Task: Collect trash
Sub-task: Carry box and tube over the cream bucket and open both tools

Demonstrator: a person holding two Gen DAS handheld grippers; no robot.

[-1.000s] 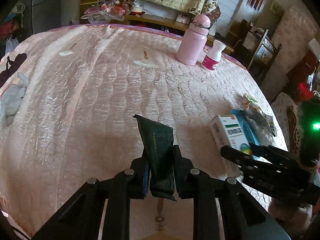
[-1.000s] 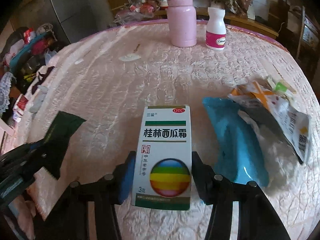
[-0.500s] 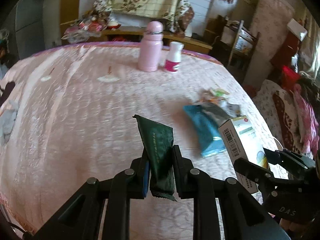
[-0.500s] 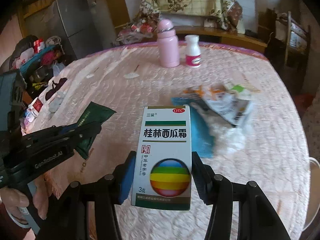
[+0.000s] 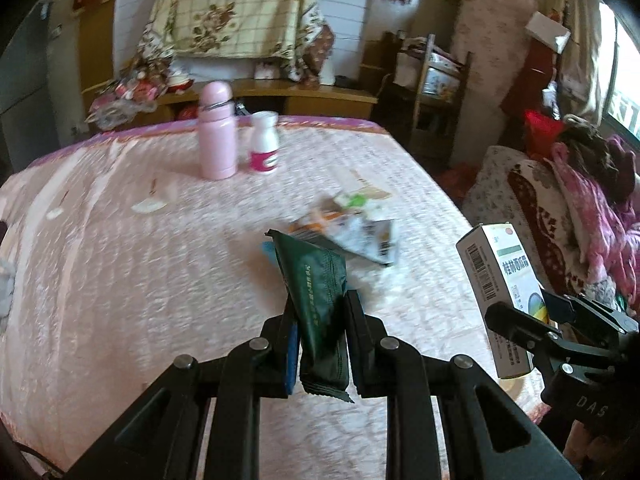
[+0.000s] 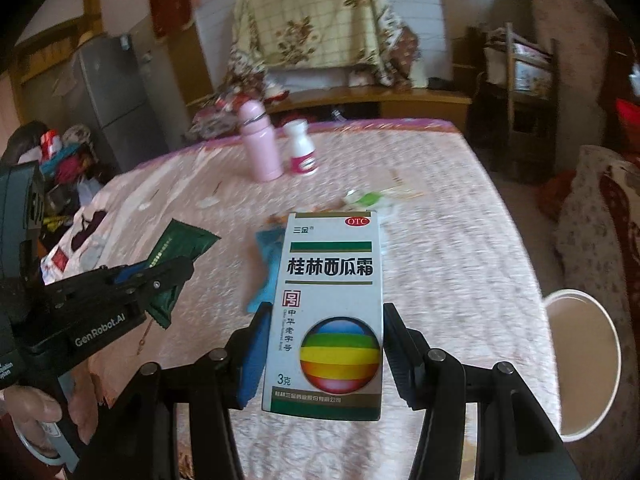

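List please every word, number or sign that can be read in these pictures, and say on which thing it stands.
"OTC", "三金", "桂林西瓜霜", "中华老字号", "3克": white medicine box held in the right gripper.
"GenRobot.AI": left gripper body, seen in the right wrist view.
"DAS": right gripper body, seen in the left wrist view.
Too small or blurred: print on the dark green sachet, white bottle label, box barcode digits.

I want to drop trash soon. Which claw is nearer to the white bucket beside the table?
Right. The right claw, holding the medicine box, is beside the white bucket; the left claw, holding the green packet, is farther left.
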